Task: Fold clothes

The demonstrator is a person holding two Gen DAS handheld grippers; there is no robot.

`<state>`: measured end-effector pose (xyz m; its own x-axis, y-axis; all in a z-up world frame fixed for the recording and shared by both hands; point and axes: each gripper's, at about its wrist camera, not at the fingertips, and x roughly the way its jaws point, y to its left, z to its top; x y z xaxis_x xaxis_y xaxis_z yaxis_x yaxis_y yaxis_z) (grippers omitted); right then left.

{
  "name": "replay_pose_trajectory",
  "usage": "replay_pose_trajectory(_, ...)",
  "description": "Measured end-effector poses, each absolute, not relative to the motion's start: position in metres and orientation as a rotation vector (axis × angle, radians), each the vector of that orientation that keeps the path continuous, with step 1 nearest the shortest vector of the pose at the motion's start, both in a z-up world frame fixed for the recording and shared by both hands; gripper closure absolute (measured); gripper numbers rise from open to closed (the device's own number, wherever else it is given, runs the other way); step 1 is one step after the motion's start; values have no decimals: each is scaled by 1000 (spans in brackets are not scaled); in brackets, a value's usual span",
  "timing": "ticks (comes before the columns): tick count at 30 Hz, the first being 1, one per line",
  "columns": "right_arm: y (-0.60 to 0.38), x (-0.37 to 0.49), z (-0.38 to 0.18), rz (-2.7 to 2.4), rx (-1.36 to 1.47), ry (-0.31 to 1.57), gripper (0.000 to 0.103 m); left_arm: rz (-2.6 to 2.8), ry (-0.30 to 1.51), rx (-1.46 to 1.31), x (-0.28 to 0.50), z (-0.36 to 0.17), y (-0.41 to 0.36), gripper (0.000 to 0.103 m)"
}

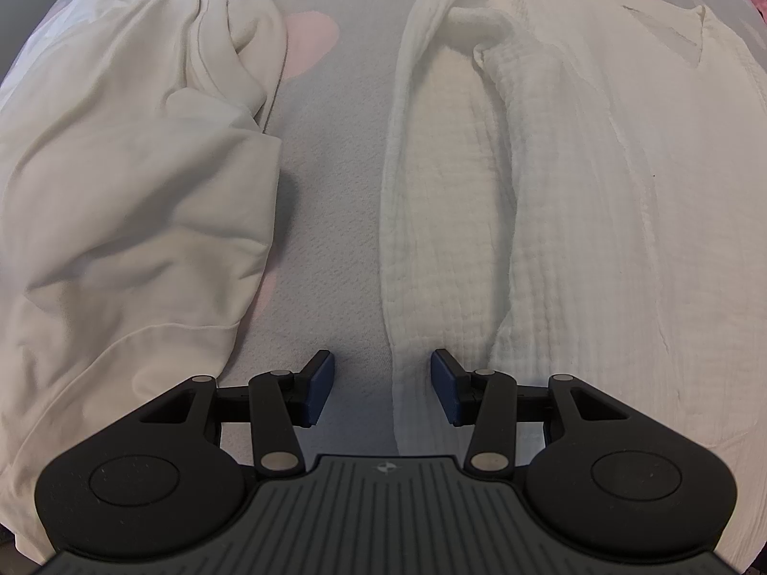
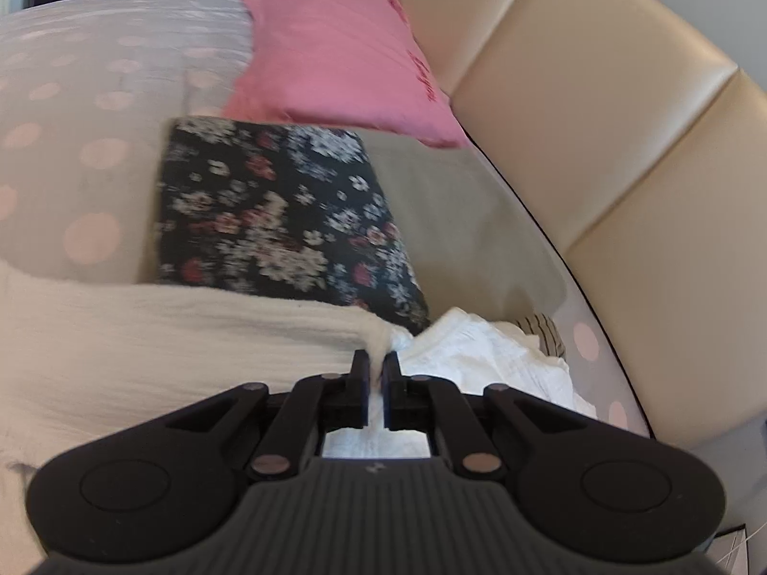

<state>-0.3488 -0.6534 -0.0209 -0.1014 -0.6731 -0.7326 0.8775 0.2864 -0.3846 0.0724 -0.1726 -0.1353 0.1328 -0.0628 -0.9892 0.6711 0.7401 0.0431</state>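
Your left gripper [image 1: 382, 385] stands wide open with nothing between its blue pads [image 1: 319, 388], hovering over the grey bedsheet [image 1: 331, 220] with its pale pink dots. Just ahead and to its right lies the textured white garment [image 1: 551, 182], spread flat, its edge running between the fingers; well to the left sits a smooth cream garment [image 1: 129, 182] in a loose heap. Your right gripper [image 2: 377, 385] is pinched tight on a bunched corner of the white garment [image 2: 158, 350], which stretches away to its left. Ahead of it lie a folded dark floral cloth [image 2: 278, 211] and a pink pillow [image 2: 335, 57] with red writing too blurred to read; to its right runs a cream padded headboard [image 2: 599, 110]. A small emblem on each gripper body is not legible.
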Motion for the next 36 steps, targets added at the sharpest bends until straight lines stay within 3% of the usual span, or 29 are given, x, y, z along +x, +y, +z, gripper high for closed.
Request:
replay_pose_trajectory(7,-662,-357,-53,-1329,331,1005,94,-582,1347,553,73,-137,-172,60)
replay_pose_trajectory(8,-652,-355,-54,-1308,342,991,84,-584,1346,549,74,-137,-172,60)
replay_pose_trajectory(9,-643,-353,-55,-1288,352,978,69,-588,1344,545,75,-137,-171,59)
replay_pose_trajectory(10,-634,-351,-56,-1268,363,964,63,-592,1342,542,75,-137,-170,59)
replay_pose_trajectory(13,-606,-345,-58,-1207,393,924,59,-602,1333,537,75,-137,-169,60)
replay_pose_trajectory(15,-588,-341,-60,-1166,413,897,54,-615,1320,539,73,-135,-169,70)
replay_pose_trajectory(16,-576,-336,-63,-1127,431,909,54,-622,1311,534,72,-133,-170,75)
replay_pose_trajectory(18,-552,-326,-69,-1048,465,931,54,-634,1298,518,70,-129,-170,100)
replay_pose_trajectory(19,-546,-323,-72,-1032,440,941,54,-638,1300,498,70,-127,-169,102)
replay_pose_trajectory(23,-519,-307,-82,-967,341,977,54,-617,1268,433,75,-112,-159,103)
replay_pose_trajectory(36,-451,-270,-112,-803,87,1062,53,-429,916,159,144,-15,-146,103)
